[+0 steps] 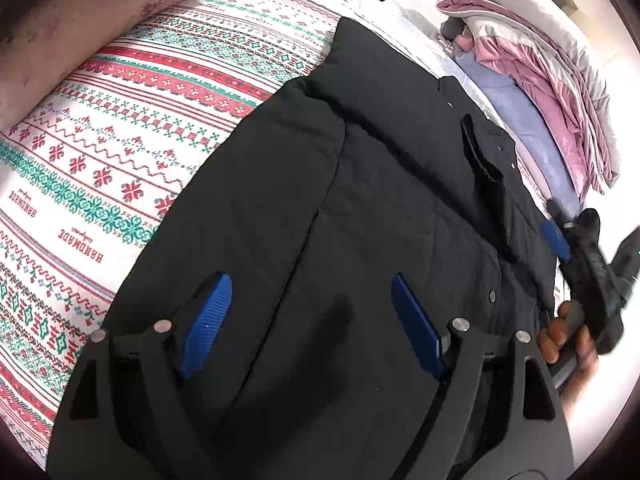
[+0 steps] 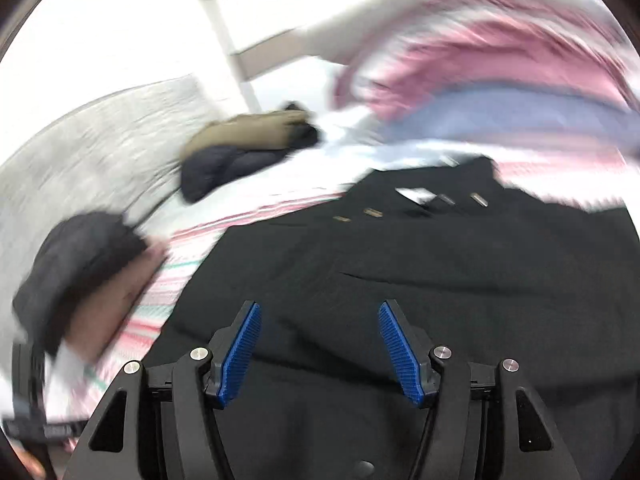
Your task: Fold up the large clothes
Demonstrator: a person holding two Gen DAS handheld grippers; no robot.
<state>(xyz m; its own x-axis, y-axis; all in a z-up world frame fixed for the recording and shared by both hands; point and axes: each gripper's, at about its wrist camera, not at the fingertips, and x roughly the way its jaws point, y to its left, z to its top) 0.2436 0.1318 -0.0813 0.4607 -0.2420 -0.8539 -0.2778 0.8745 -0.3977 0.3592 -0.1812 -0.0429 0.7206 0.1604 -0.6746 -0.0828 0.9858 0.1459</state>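
A large black padded coat (image 1: 360, 200) lies spread on a bed with a red, green and white patterned sheet (image 1: 120, 140). My left gripper (image 1: 310, 280) hovers over the coat's lower part, jaws wide open, nothing between the blue pads. The right gripper (image 1: 560, 240) shows at the coat's right edge, held by a hand (image 1: 568, 340). In the blurred right wrist view, the right gripper (image 2: 320, 306) stands open above the coat (image 2: 440, 280), its pads empty. Snap buttons (image 2: 372, 212) line the coat's far end.
A heap of pink, grey and lavender bedding (image 1: 552, 80) lies to the right of the coat. Dark and tan folded clothes (image 2: 248, 148) sit at the far side of the bed. A pink floral pillow (image 1: 80, 20) is at top left. A dark-sleeved arm (image 2: 80, 280) is at left.
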